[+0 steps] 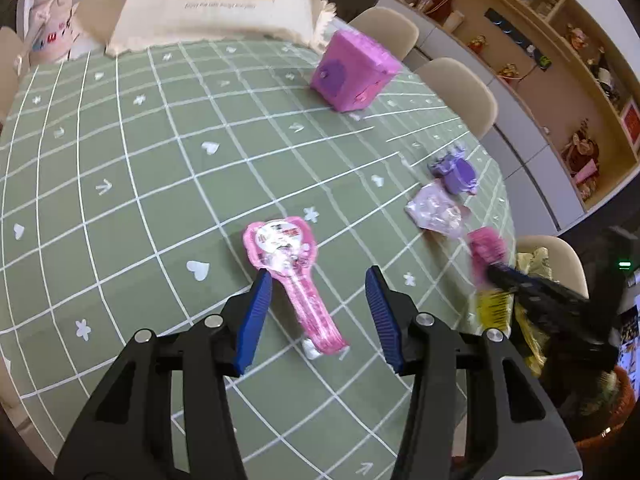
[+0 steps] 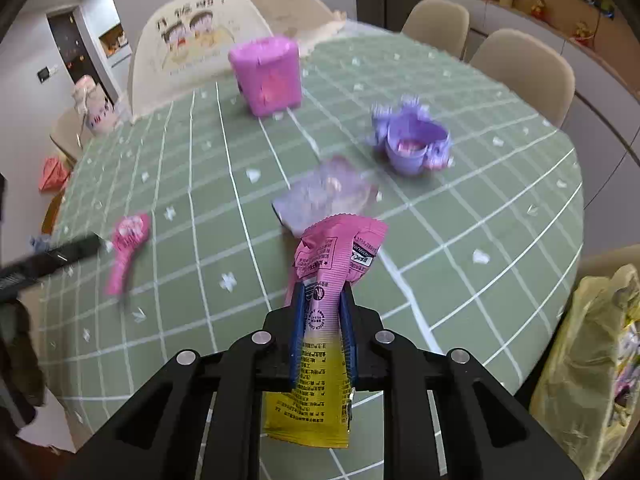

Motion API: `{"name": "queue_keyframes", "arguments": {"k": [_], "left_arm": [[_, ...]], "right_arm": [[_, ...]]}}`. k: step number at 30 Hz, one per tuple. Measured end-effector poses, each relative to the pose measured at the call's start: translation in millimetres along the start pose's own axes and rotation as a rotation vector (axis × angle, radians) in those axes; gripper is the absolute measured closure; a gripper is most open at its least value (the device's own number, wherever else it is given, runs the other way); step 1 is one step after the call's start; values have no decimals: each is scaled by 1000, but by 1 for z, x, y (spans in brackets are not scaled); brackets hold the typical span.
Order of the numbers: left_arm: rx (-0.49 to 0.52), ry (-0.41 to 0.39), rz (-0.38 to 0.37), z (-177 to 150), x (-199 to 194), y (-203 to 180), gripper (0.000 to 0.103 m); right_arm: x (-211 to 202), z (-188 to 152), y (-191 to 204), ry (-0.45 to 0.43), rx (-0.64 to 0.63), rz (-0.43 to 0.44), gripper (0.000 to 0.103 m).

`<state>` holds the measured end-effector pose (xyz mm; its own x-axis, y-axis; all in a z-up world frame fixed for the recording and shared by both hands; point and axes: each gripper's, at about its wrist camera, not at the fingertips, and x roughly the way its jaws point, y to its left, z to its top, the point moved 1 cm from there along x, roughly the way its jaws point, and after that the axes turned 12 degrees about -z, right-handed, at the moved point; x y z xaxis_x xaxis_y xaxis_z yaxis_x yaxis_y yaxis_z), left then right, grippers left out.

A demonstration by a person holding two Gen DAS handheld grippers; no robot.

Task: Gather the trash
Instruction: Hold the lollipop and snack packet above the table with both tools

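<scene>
In the left wrist view the left gripper (image 1: 318,284) hangs over the green checked tablecloth (image 1: 140,184) with its blue pads apart, a pink key-shaped packet (image 1: 286,264) lying on the cloth between them, untouched; farther off stand a pink box (image 1: 354,72) and a purple cup (image 1: 460,172). In the right wrist view the right gripper (image 2: 322,292) is clamped on a pink and yellow wrapper (image 2: 324,308), lifted off the table, with a clear crumpled wrapper (image 2: 328,196) lying just beyond it and a yellow bag (image 2: 592,360) at the right edge.
</scene>
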<state>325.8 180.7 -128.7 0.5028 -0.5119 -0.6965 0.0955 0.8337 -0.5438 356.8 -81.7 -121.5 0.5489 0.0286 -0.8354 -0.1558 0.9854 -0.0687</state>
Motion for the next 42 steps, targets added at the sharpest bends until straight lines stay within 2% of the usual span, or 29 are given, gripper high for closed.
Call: {"name": "queue_keyframes", "arguments": {"k": [7, 13, 17, 18, 19, 20, 22, 27, 31, 36, 42], "left_arm": [[-58, 41, 32, 4, 15, 10, 56], [-28, 92, 111, 6, 36, 3, 56], [7, 90, 175, 11, 48, 1, 56], [11, 89, 179, 12, 49, 0, 59], [7, 85, 173, 14, 49, 0, 64], [1, 76, 165, 16, 48, -2, 66], [5, 44, 155, 22, 41, -10, 85], [67, -54, 101, 39, 23, -49, 86], [94, -81, 67, 49, 22, -71, 89], [90, -99, 76, 49, 16, -68, 89], [19, -103, 73, 43, 11, -42, 89]], "right_arm": [[-16, 3, -11, -36, 74, 1, 86], [-20, -3, -15, -48, 58, -9, 86], [-25, -5, -28, -63, 62, -17, 86], [-27, -5, -33, -70, 64, -17, 86], [-28, -4, -36, -75, 66, -16, 86], [-30, -4, -40, -82, 69, -15, 86], [-35, -2, -50, -99, 79, -5, 86], [-51, 5, -71, -158, 106, 21, 86], [-62, 10, -88, -217, 120, 30, 86], [-58, 7, -105, -222, 148, 59, 86], [-42, 5, -109, -177, 164, 101, 86]]}}
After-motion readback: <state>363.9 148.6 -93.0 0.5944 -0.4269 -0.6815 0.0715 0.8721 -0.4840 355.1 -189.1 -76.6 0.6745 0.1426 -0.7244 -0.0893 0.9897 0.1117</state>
